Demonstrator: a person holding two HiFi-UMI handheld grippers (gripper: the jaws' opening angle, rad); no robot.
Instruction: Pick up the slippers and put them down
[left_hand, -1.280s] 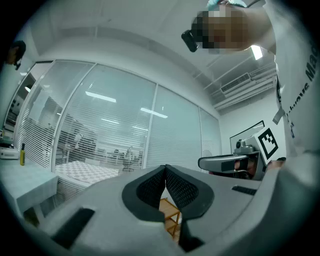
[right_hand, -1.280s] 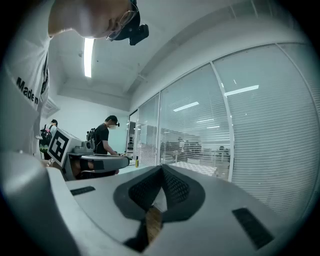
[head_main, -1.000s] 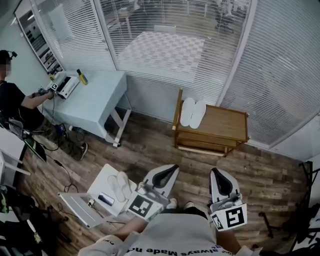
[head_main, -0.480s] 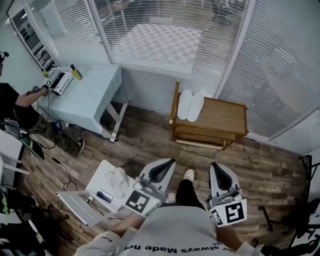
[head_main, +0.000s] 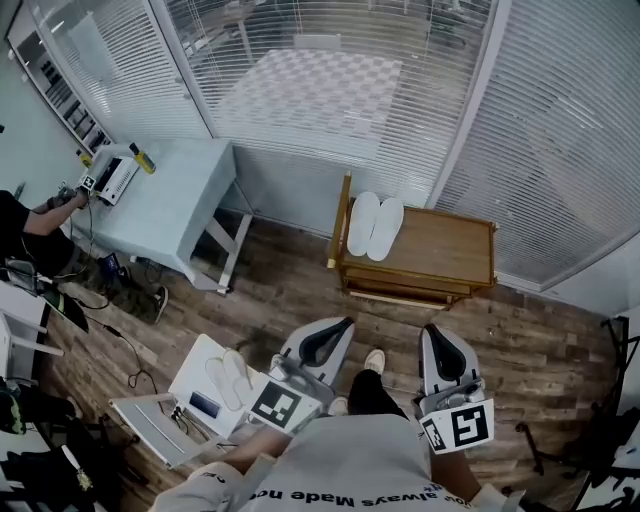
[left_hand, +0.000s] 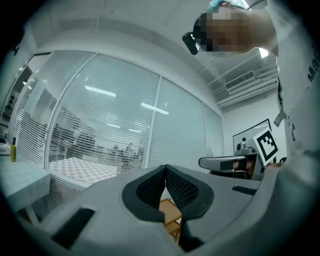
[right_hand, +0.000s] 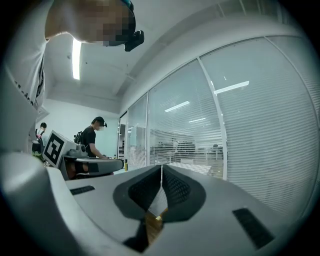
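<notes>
The wearer's torso hides both hands, and a person (head_main: 30, 225) at the left edge is cut off to an arm. Each gripper view shows only a sliver of the table (head_main: 450, 250) below the jaws. The left gripper (head_main: 335, 332) and right gripper (head_main: 436, 346) are clenched on nothing. The slippers (head_main: 372, 226) lie side by side on the table's left end. What looks like another pair (head_main: 228, 376) lies on a stool (head_main: 197, 378). Since a second ago the table has drawn nearer the grippers.

2 white slippers (head_main: 372, 226), side by side, on wooden table (head_main: 450, 255)
</notes>
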